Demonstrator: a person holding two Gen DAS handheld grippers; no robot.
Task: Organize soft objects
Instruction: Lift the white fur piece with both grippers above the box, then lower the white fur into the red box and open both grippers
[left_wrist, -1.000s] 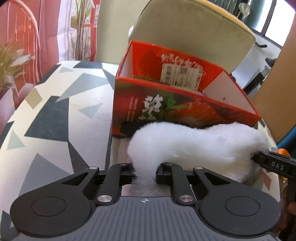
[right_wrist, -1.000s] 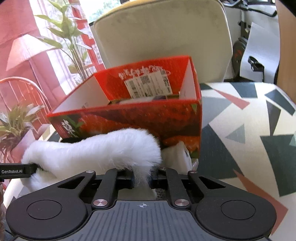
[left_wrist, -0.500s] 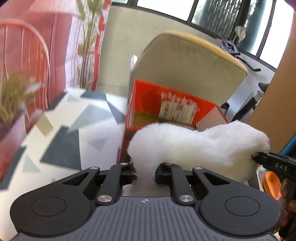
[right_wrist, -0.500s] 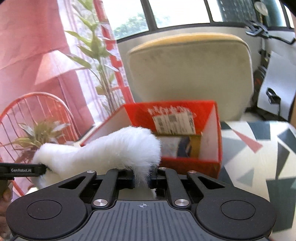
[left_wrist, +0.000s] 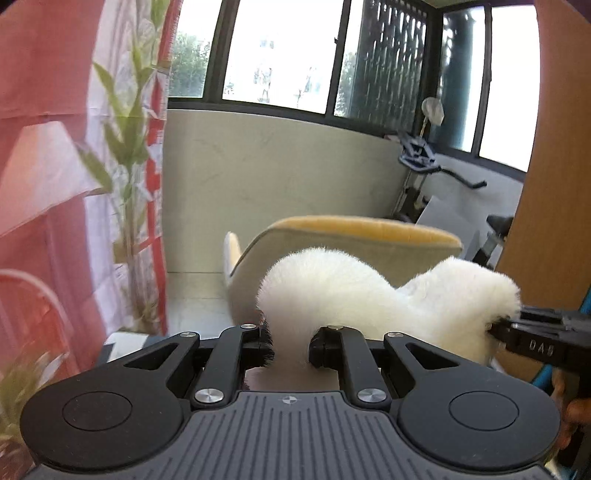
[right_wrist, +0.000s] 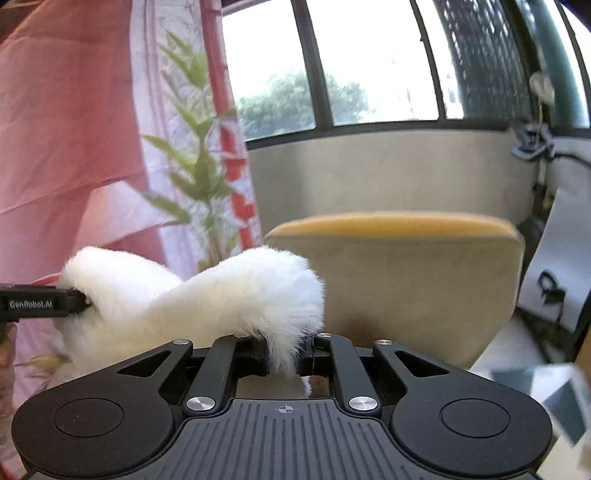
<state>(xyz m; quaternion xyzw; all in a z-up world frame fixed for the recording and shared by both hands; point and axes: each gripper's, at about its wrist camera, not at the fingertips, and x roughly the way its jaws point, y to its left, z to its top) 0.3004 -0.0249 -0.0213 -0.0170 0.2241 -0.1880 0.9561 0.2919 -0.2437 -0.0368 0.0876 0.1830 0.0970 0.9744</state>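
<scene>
Now both claws, the left claw (left_wrist: 290, 345) and right claw (right_wrist: 282, 356), stay clamped on the white fur (left_wrist: 373, 295), lifted above the chair (left_wrist: 369, 229) at 12 o'clock, likely boxing next.

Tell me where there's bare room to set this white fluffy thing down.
Little surface shows. A blurred patch of tabletop at lower right, between the chair and the right gripper, looks bare. A smaller corner shows between the curtain and the left gripper. The middle is crowded: the white fluffy thing spans both grippers.
</scene>
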